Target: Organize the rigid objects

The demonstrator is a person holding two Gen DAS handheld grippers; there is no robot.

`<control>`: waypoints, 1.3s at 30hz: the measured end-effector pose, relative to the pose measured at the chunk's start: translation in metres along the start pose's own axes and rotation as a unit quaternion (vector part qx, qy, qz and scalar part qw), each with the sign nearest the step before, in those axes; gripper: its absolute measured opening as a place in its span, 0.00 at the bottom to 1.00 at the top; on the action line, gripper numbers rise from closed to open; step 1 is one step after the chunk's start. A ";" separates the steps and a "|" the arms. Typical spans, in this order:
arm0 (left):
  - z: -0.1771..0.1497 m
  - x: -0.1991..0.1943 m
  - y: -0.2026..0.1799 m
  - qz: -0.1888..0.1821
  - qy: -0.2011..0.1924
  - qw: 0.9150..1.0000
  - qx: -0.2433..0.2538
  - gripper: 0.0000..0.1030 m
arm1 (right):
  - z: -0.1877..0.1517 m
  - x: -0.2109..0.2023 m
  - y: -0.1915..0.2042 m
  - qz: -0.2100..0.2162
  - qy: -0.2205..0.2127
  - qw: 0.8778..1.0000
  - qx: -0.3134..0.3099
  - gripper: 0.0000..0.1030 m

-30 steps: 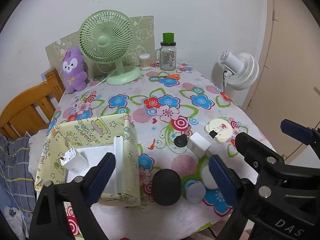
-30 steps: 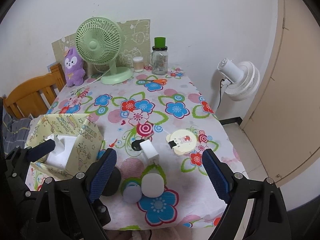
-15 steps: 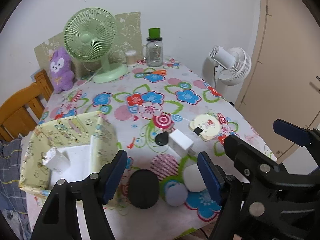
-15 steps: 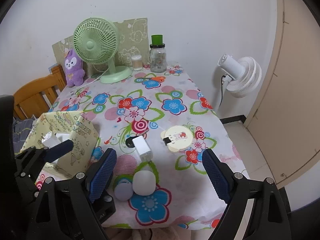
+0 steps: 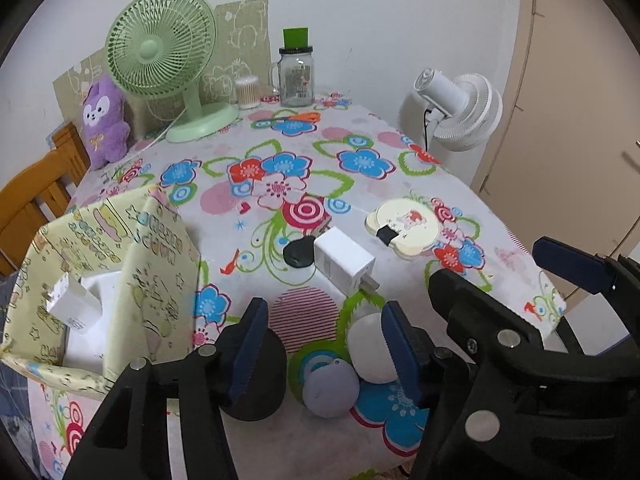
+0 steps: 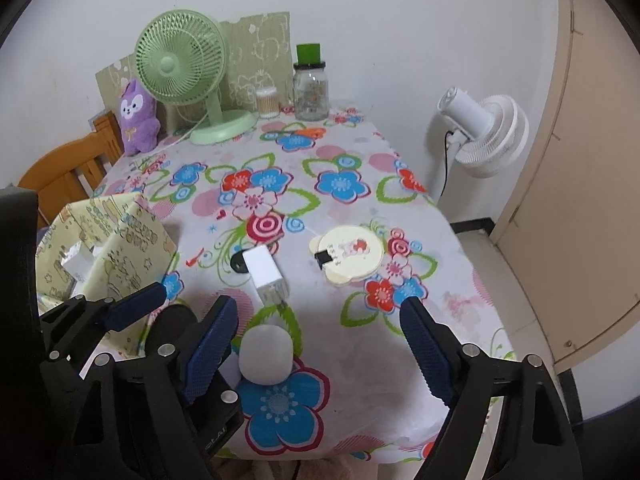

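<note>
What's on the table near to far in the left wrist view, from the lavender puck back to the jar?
lavender puck → white charger block → orange scissors → glass jar with green lid

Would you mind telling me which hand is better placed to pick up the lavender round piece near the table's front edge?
Left. The left tongs are closing with the lavender round piece just below their gap, pads not yet touching it. The right tongs sit further right, framing the white round piece.
</note>
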State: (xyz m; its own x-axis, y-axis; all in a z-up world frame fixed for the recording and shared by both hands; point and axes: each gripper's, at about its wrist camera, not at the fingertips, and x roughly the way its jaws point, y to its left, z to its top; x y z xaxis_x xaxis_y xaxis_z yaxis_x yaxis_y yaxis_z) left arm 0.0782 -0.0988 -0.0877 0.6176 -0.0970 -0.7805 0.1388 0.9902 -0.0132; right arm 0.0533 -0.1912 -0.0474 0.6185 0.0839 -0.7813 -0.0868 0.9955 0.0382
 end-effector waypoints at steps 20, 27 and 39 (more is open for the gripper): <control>-0.036 0.029 0.011 0.015 0.035 0.999 -0.009 0.57 | -0.030 0.043 0.014 -0.002 0.040 0.999 -0.013 0.78; -0.045 0.023 0.006 0.007 0.028 1.000 -0.007 0.57 | -0.038 0.043 0.014 -0.005 0.043 0.999 -0.010 0.78; -0.062 0.021 -0.006 -0.009 0.031 0.999 -0.004 0.57 | -0.055 0.043 0.010 -0.018 0.052 0.998 -0.015 0.78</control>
State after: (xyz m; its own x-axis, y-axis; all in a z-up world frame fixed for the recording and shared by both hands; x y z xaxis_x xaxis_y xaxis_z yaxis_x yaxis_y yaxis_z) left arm 0.0424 -0.1009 -0.1427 0.5651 -0.1090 -0.8178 0.1427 0.9892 -0.0333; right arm 0.0362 -0.1800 -0.1144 0.5376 0.0419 -0.8422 -0.0906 0.9959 -0.0083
